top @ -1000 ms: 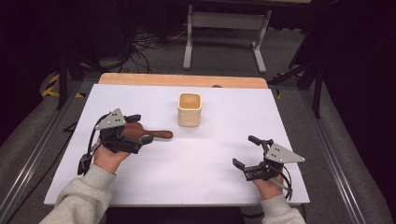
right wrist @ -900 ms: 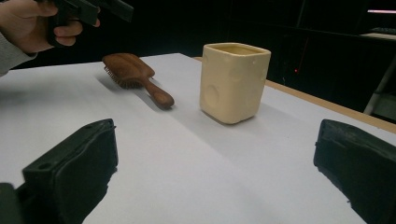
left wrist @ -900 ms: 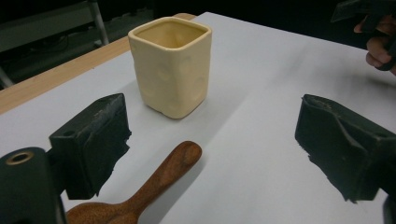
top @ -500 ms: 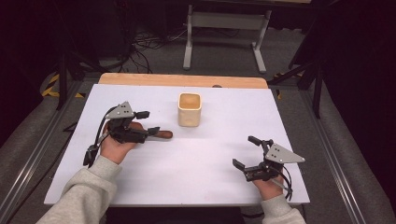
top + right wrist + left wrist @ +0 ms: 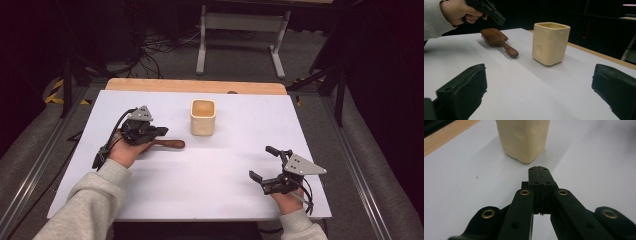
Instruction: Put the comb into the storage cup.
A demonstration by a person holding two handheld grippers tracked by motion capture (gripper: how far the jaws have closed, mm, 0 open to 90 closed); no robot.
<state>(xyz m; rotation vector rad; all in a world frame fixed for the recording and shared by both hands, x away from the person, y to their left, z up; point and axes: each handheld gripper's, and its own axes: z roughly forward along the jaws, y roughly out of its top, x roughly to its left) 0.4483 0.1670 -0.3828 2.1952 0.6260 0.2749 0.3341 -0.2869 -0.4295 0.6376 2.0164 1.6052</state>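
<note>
Wooden hairbrush [image 5: 169, 144] lying flat on the white counter [image 5: 225, 200], left of the cream square cup [image 5: 203, 117] and apart from it. Its handle points toward the cup. In the right gripper view the oval head [image 5: 492, 35] lies nearer the person's left hand, and the bristles appear to face down.

Left tongs [image 5: 162, 131] hover just above the brush head. Their jaws have just been closing and now meet flat, pad against pad, with nothing between them, as the left gripper view shows. Right tongs [image 5: 260, 162] rest near the counter's front right corner, well apart from the brush, with jaws spread wide and empty.

Handling, as a judgement:
- **Weight and stiffness:** The brush looks rigid and fairly light, so it should neither bend nor crush under the pads.
- **Surface:** The wood looks smooth and polished, and the handle is rounded and tapering, so a grip there may slip or let the brush roll.
- **Where to grip:** The best place is probably the neck, where the handle widens into the head. The pads would close across its width there, near the balance point.
- **Grips to avoid:** A hold at the handle's tip would let the heavier head droop. Pinching the head top to bottom would press on springy bristles.
- **Before gripping:** The left tongs must reopen.
</note>
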